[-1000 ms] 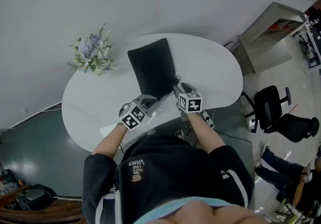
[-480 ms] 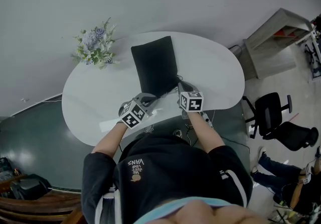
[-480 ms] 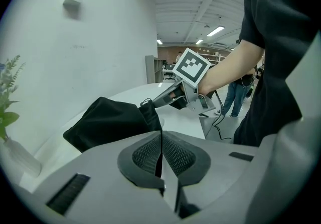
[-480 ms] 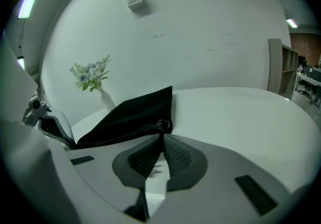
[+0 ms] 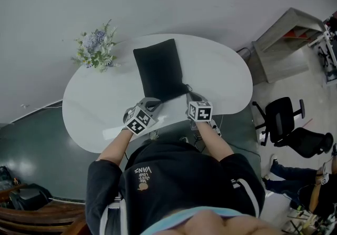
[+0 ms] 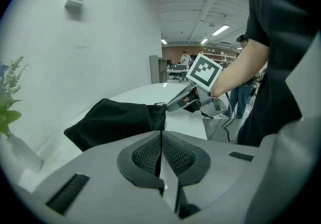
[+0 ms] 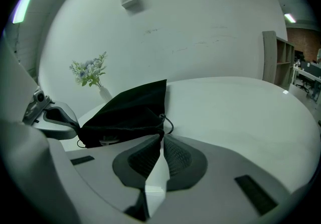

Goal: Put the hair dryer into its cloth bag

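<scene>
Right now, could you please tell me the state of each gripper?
Left gripper: closed, pinching the mouth edge of the black cloth drawstring bag.
Right gripper: just closed on that bag's mouth edge too.

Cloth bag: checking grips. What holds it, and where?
The left gripper pinches one corner of the cloth bag's mouth; the right gripper, its jaws just closed, pinches the other, by the drawstring.

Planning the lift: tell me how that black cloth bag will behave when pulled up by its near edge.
The black cloth bag will probably flop and sag: its cloth shows soft folds. It bulges rather than lying flat, so it may be heavier than empty cloth, though its contents are hidden. Resting broad on the white table, it looks unlikely to roll.
</scene>
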Demonstrator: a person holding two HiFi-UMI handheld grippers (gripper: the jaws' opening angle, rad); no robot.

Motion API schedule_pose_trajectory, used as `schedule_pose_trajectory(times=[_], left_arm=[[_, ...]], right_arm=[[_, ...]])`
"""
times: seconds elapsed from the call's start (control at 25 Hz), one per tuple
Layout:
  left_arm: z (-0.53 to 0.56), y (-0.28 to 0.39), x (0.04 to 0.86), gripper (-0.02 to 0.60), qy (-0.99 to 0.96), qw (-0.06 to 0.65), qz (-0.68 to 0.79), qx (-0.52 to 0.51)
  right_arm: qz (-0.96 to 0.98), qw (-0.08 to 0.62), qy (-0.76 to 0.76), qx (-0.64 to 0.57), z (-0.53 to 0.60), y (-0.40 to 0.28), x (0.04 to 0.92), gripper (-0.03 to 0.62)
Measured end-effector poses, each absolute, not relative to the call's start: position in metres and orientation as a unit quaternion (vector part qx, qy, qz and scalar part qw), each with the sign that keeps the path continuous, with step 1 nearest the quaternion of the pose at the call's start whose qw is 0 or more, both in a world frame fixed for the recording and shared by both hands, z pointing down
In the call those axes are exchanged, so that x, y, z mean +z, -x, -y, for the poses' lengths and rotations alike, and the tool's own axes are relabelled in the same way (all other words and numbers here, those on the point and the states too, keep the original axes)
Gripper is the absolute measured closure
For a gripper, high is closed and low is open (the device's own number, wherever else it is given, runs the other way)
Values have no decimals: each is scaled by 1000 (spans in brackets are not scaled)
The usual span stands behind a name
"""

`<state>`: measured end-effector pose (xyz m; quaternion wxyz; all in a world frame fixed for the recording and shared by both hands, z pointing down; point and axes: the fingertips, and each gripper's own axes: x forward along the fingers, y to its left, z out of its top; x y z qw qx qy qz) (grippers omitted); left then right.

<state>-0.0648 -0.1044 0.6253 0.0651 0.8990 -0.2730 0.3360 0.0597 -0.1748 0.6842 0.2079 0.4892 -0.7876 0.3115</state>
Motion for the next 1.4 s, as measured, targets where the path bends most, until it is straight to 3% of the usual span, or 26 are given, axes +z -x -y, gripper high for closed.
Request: schedule_pose_trajectory(times=[1.4], left_arm=[[56,37,627,558,-840,126,473,235]], right_arm=[[850,199,-385,300,86,-100,652,540]])
